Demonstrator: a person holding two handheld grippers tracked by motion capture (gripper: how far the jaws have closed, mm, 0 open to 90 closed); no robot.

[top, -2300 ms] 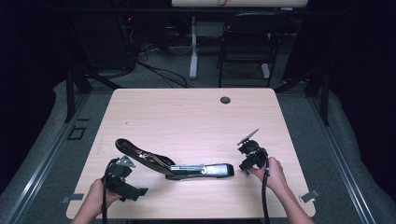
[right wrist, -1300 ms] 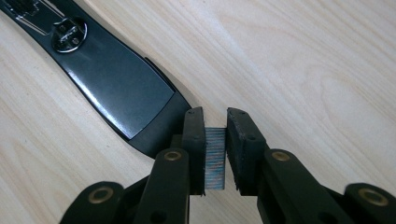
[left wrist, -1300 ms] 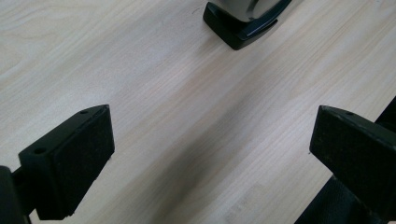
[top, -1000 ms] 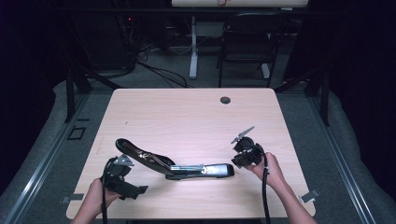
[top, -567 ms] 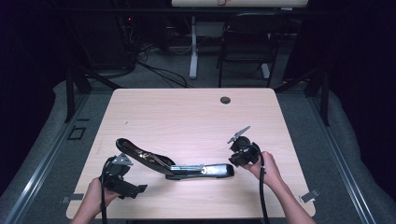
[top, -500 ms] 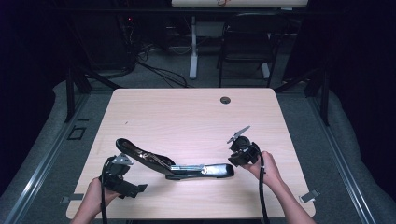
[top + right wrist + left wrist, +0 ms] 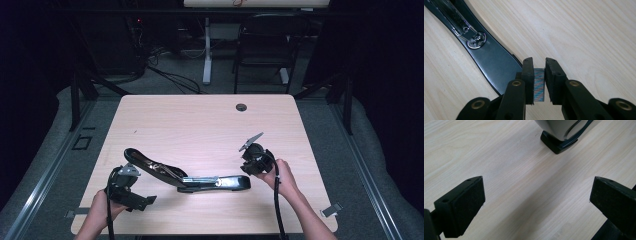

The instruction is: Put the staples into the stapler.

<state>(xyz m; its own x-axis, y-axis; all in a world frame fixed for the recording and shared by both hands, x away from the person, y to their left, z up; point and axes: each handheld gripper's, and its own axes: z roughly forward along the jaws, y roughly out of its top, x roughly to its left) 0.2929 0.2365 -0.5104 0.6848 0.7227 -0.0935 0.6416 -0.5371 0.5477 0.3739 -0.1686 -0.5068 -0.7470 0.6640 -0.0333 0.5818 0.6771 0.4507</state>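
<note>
Right gripper [image 7: 539, 62]: jaws nearly closed, pinching a short staple strip [image 7: 539, 82] edge-on between the pads; hangs just off the right end of the stapler [image 7: 190, 181], toward the table's [image 7: 200, 125] near right corner.
Left gripper [image 7: 536, 192]: jaws spread wide over bare wood, gripping nothing; sits by the near left corner, close to the stapler's left end but apart from it.
Stapler: swung open and lying lengthwise along the near edge, left half angled away toward the left edge, metal rail facing up in the right gripper view.
Step in hand: judged to be loading, bringing the strip to the open rail.
Risk, slip: thin grip on a brittle strip; a tilt or a knock against the black body could twist it out of the pads or snap it into pieces.
Risk, misfeed: strip brought down skewed to the rail would ride on its edge and fail to seat.
Risk, shift: stapler unheld on smooth wood; a push from the right could slide or pivot it while nothing steadies the left end.
Remedy: square the strip to the rail first, brace the body with the free jaws.
</note>
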